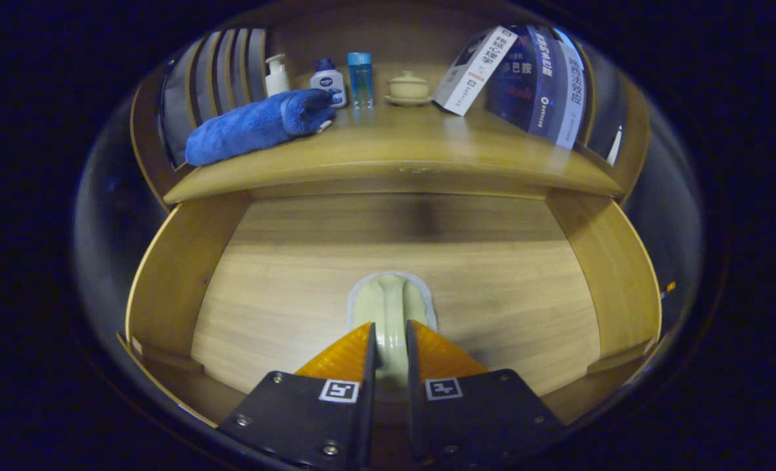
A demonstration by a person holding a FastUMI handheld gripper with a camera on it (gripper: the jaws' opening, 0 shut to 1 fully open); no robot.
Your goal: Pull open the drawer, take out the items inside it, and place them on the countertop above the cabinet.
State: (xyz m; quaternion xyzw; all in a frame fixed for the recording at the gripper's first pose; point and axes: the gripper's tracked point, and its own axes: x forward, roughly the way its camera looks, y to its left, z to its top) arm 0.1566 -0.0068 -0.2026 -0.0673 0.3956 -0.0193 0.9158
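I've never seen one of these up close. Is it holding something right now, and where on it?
Yes. The gripper is shut on a pale green pad in the open drawer, both fingers pinching its raised middle ridge at the near end.

Drawer (185,288) is pulled open, light wood, floor almost bare. One pale green item w/ grey edge (391,307), folded, is in the near middle, pinched btw. the gripper (391,340) fingers. Blue towel (257,124) lies rolled on the countertop (414,154), far left side
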